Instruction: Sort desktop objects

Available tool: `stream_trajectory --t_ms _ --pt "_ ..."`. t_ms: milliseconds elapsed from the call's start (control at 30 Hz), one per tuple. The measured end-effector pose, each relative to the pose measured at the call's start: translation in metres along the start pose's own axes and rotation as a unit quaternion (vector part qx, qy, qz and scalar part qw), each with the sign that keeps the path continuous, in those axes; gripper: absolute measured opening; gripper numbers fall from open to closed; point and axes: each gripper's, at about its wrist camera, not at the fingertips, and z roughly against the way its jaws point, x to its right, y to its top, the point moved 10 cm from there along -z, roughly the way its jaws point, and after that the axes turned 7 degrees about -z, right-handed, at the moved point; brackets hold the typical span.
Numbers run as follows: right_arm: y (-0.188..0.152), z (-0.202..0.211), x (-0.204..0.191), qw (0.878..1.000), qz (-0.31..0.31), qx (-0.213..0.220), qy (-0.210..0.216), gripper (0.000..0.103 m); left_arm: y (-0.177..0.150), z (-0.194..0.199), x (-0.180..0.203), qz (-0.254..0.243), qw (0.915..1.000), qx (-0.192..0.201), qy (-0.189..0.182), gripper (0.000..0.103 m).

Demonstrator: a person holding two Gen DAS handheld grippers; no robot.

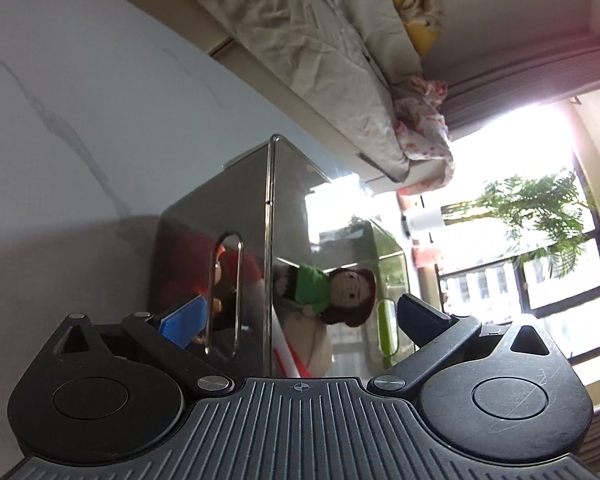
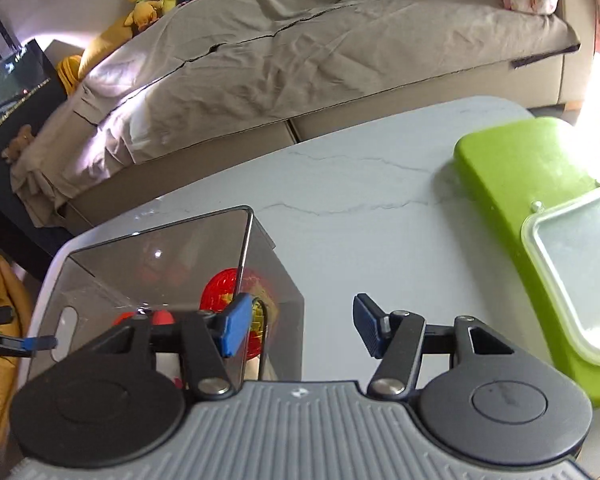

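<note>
The fingers of the left gripper (image 1: pixel 300 320) stood wide apart, one on each side of a corner edge of the smoky box (image 1: pixel 236 248), and the pads did not touch it. The fingers of the right gripper (image 2: pixel 300 330) stood apart too, at a middle width, with only bare table between them; the left pad (image 2: pixel 234 330) was in front of the box wall, but whether it touched the wall I cannot tell.

The sofa (image 2: pixel 320 52) with its wrinkled beige cover filled the back of the room, and soft toys (image 2: pixel 156 0) sat on its far end. In front of it was the white marble table (image 2: pixel 360 208). On the table, at the right in the right wrist view, lay a green container (image 2: pixel 516 184) with a clear lid panel (image 2: pixel 580 276). The smoky box, transparent and with slot handles, stood on the left part of the table in that view, well apart from the green container. Inside it, a red ball (image 2: pixel 220 288) showed through the wall. In the left wrist view, a small doll (image 1: pixel 332 288) with brown hair and a green top was seen through the box wall, lying on its side.
</note>
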Motion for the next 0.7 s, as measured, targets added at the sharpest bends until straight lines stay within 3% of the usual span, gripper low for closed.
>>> stream_trajectory --t_ms 133,233,333,533,633,700 --pt "-0.001 -0.002 0.008 0.994 -0.054 -0.015 0.093 0.061 0.014 -0.011 -0.008 0.026 0.9996 0.015 0.003 0.103" --pt "-0.003 -0.011 0.015 0.988 -0.076 -0.026 0.134 0.065 0.017 -0.008 -0.016 0.051 0.998 0.034 -0.017 0.103" --pt "-0.012 -0.03 0.021 0.984 -0.087 -0.048 0.15 0.066 0.014 -0.003 -0.005 0.058 0.9945 0.034 -0.08 0.103" --pt "-0.025 -0.055 0.012 0.963 -0.13 -0.074 0.223 0.062 0.0 -0.025 0.008 0.041 0.9984 -0.007 -0.039 0.103" --pt "-0.027 -0.058 0.006 0.969 -0.116 -0.067 0.209 0.054 -0.009 -0.033 0.016 -0.006 0.9999 -0.005 0.012 0.103" --pt "-0.029 -0.054 0.0 0.98 -0.075 -0.05 0.178 0.043 -0.019 -0.034 0.022 -0.039 0.9981 -0.008 0.046 0.103"
